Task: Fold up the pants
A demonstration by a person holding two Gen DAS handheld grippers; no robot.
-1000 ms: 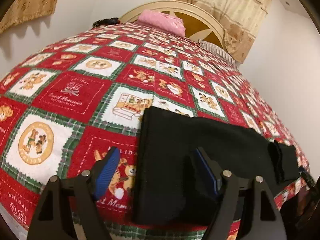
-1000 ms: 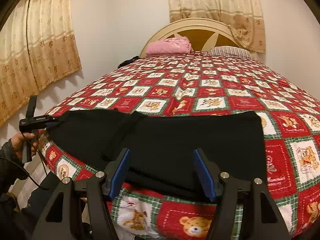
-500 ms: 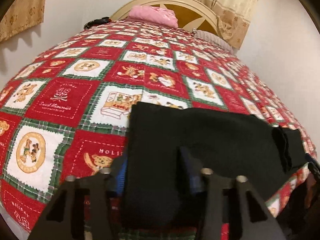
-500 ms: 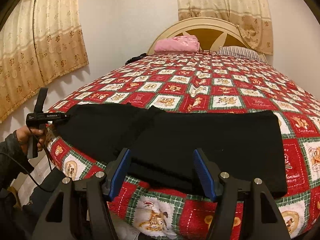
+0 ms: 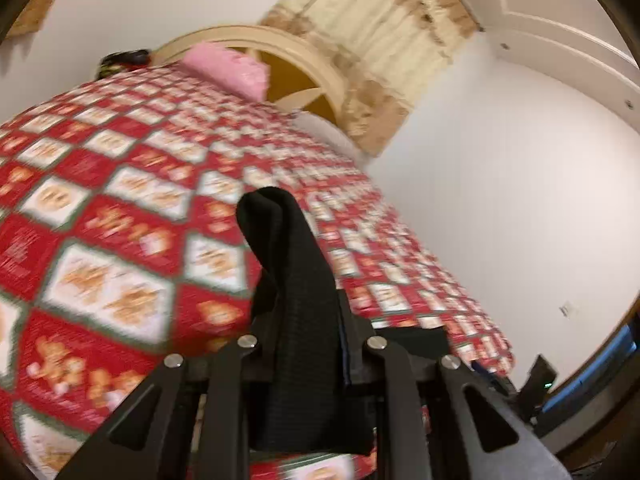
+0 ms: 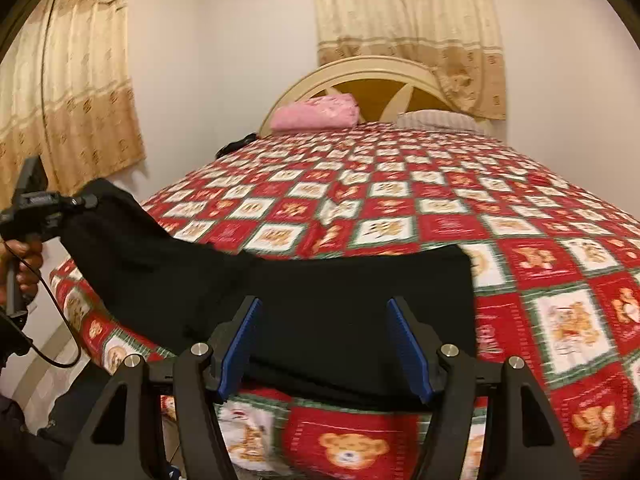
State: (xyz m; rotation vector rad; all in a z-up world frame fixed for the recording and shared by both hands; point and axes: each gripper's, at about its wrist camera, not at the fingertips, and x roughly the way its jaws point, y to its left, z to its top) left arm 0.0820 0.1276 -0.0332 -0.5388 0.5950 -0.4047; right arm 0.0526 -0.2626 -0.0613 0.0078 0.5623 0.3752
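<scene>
Your left gripper [image 5: 304, 344] pinches the black pants [image 6: 320, 312] end above the quilt [image 6: 440, 208]; your right gripper [image 6: 324, 344], wide, holds nothing. The raised fabric could slip, collapsing the fold.

You find no legible text here. The quilt [image 6: 420, 208] carries lettering in its red squares, but motion blur leaves it unreadable. A small mark on the left gripper's [image 6: 76, 201] body is too tiny to read.
</scene>
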